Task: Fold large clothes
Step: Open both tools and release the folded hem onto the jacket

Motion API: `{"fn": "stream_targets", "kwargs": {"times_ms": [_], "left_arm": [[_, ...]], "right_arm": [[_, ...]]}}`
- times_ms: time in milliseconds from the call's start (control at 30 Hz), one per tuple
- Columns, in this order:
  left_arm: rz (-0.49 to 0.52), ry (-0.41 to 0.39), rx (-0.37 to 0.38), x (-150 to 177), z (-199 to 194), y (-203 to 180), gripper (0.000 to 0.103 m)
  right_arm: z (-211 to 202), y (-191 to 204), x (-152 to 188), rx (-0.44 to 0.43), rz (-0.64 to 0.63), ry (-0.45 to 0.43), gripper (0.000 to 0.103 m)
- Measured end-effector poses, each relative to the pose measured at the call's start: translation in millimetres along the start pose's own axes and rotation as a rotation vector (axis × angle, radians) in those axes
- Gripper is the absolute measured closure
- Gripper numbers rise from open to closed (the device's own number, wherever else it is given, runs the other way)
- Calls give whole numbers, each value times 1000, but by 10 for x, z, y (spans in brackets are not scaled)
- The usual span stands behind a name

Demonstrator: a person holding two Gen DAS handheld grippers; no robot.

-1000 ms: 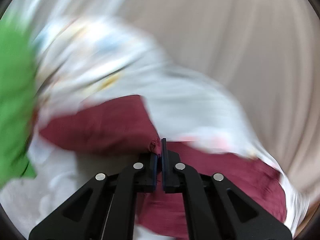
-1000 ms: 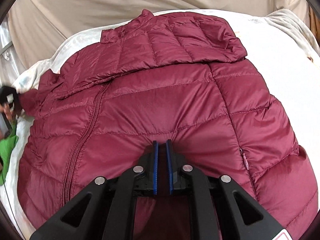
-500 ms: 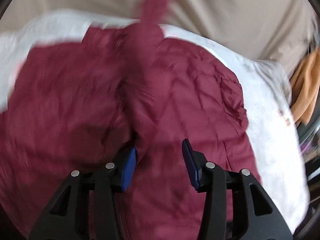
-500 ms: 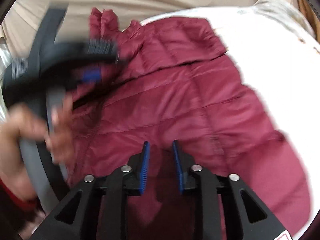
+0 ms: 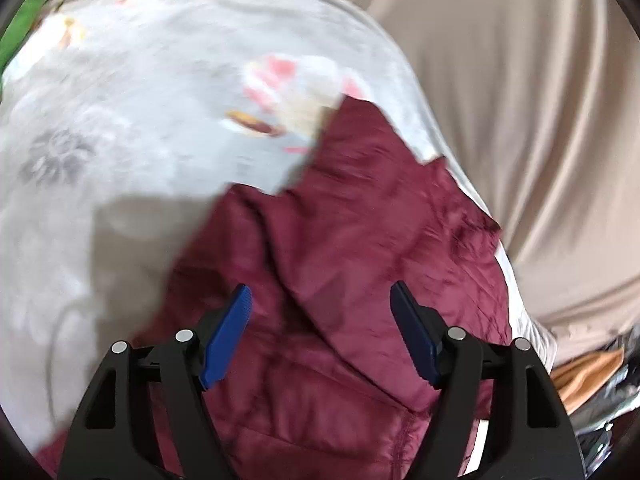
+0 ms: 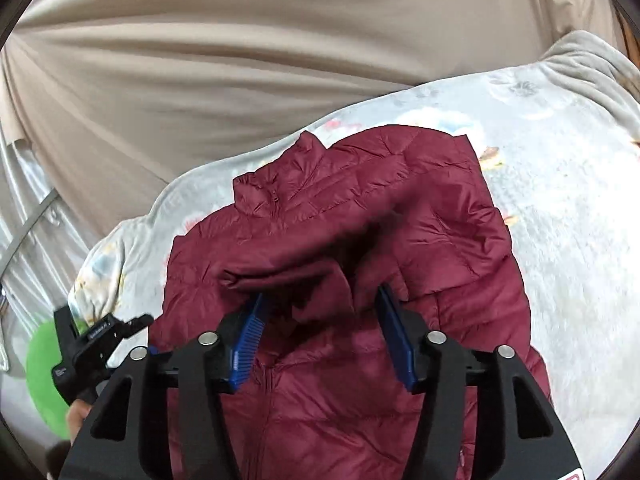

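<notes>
Maroon puffer jacket (image 6: 400, 248) on bed (image 6: 560, 208), sleeves folded in; left gripper (image 5: 320, 320) & right gripper (image 6: 320, 320) opening, empty. Bottom-to-collar fold prob. left.

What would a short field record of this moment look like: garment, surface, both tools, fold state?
garment: maroon puffer jacket, zipper side up, collar at the far end
surface: floral bedsheet
backdrop: beige curtain
left tool: jaws opening, nothing pinched, jacket below
right tool: jaws opening, a sleeve fold between the pads, not pressed
fold state: sleeve laid across the chest; body not yet folded
</notes>
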State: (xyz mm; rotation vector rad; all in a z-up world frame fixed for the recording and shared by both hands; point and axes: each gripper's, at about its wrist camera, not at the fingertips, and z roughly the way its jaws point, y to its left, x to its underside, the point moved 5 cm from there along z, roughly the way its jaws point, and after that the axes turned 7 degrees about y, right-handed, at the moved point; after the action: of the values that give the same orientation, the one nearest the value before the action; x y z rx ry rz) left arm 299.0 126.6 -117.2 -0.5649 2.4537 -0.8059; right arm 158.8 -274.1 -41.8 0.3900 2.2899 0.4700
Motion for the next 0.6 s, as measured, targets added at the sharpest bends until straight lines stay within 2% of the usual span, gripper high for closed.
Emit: {"fn": "stream_targets", "kwargs": {"times_ms": [167,267,333,400,467,600], "left_arm": [[-71,57,44,-87,180,144,33],[-99,50,63,-130,240,114,31],[-119,42,74,-144,241,99,31],[-142,37,76,-179,285,109,31],[-157,29,71,-209,288,120,31],[-175,17,85,-247,272,40,31]], "right_arm": [[39,-327,213,36,116,48,42],[4,-525,315,-32,235,82,41],[-86,-599,377,-94,274,65,39],[-87,-625,415,-110,269,68,37],[-4,-668,434,-87,258,101,37],[174,-785,383,-118,321,122,37]]}}
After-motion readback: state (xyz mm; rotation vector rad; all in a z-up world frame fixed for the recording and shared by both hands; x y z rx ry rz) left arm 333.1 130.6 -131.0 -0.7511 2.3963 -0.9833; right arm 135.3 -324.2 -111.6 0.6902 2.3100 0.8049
